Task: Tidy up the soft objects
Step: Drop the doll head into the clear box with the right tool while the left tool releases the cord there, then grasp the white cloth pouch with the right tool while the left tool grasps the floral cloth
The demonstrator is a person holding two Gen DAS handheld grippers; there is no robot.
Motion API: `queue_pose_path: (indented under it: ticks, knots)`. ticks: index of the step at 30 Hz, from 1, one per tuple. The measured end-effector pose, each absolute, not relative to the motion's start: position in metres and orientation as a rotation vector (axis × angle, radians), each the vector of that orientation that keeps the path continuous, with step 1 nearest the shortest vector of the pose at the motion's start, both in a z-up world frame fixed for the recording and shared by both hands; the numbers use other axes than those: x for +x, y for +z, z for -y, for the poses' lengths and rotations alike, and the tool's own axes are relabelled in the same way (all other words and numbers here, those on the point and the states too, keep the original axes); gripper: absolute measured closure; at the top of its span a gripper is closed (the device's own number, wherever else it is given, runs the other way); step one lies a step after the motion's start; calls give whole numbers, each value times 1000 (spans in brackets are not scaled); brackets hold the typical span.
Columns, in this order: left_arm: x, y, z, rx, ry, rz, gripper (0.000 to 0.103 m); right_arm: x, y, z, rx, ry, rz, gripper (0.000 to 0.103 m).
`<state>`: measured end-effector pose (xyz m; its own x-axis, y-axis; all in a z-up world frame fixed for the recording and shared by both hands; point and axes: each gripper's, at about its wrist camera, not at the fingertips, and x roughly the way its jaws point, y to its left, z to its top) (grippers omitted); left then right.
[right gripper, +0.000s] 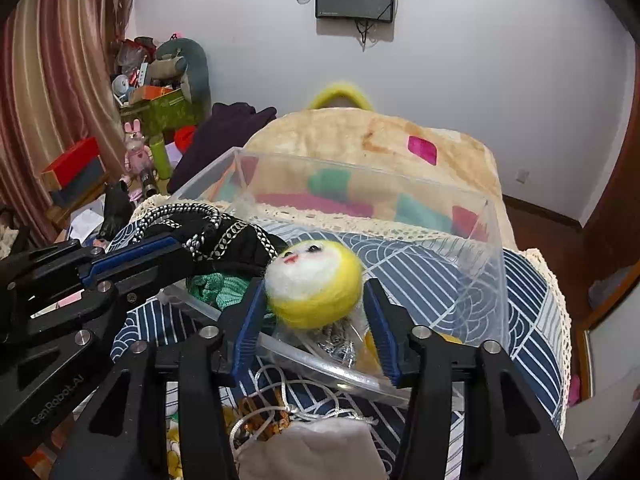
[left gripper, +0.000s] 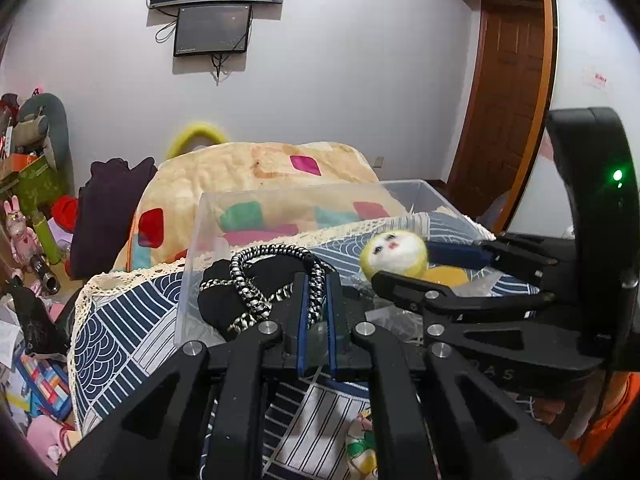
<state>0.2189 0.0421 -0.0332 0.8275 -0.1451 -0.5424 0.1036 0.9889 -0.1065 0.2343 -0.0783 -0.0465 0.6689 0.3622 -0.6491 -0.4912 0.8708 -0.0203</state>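
My right claw [right gripper: 314,312] stands wide, the yellow doll head [right gripper: 316,284] loose between its pads, touching the left one at most, right over the near rim of the clear bin [right gripper: 472,264]. My left claw [left gripper: 316,320] is pinched on the braided cord [left gripper: 256,276] of the black pouch [left gripper: 224,304], hanging just left of the head, over the bin's left end. Both sit above the bin, so I judge straight down is the drop.

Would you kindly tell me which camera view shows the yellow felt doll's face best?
The right wrist view: the yellow felt doll sits large and central between the right gripper fingers, eyes and mouth sharp. In the left wrist view it is smaller, blurred and partly hidden behind that gripper.
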Motion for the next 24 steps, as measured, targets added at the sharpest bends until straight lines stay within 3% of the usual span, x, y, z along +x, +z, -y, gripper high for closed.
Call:
queue_pose_path:
  ticks: [2,8,10,14,18,24]
  knots:
    - [216,-32,-42,-78,-135,-583,95,233,-44,81,-197,489,-675,42]
    - [206,-22,-43,-80,-142,-566,88,221,-30,91,-192,481,-624,42]
    - [199,-16,-45,-85,-144,-553,78,216,-25,96,-188,479,-603,42]
    - [181,-9,-46,-82,-127,-522,69,200,-16,109,-169,483,-561,40]
    - [167,-10,-42,-82,-136,-518,57,187,-15,117,-156,487,-532,29]
    - [152,-23,-34,-96,-160,-545,44,168,-28,125,-155,491,-529,28]
